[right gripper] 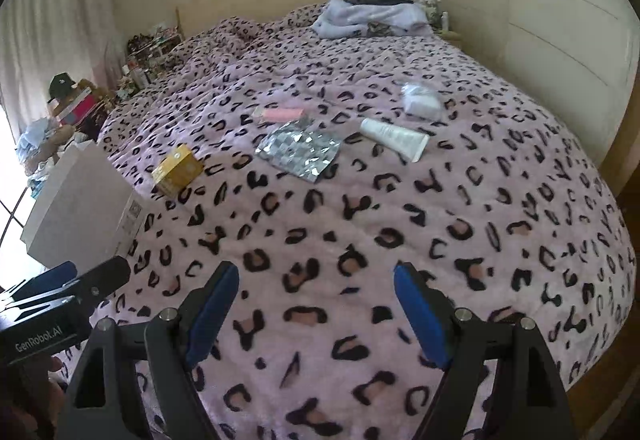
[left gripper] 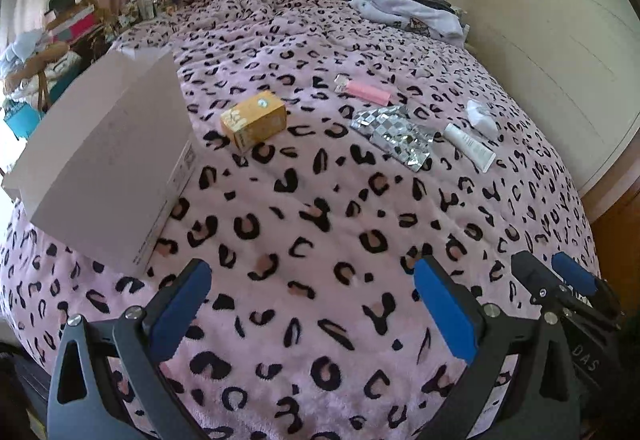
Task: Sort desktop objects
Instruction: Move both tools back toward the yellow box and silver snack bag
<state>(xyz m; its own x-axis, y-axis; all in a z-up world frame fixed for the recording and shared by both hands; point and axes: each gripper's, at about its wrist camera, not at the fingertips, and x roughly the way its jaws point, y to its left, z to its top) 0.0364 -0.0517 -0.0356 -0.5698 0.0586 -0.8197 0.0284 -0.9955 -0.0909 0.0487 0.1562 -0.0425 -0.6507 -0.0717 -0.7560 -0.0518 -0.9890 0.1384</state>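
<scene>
While both my left gripper (left gripper: 312, 304) and right gripper (right gripper: 316, 310) hang spread and empty, the yellow carton (left gripper: 254, 126) lies ahead-left. Beside it stands the white box (left gripper: 108, 160); I should straddle the carton's short sides.

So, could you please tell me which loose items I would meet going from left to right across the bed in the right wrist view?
White box → yellow carton → silver checkered pouch → white tube.

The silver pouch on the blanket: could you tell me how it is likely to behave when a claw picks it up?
The silver pouch lies flat and crinkled, so it will probably flop and bend rather than stay stiff. Its shiny foil surface may slip between pads. It looks thin, so likely light, and the soft blanket may make getting under its edge awkward.
</scene>
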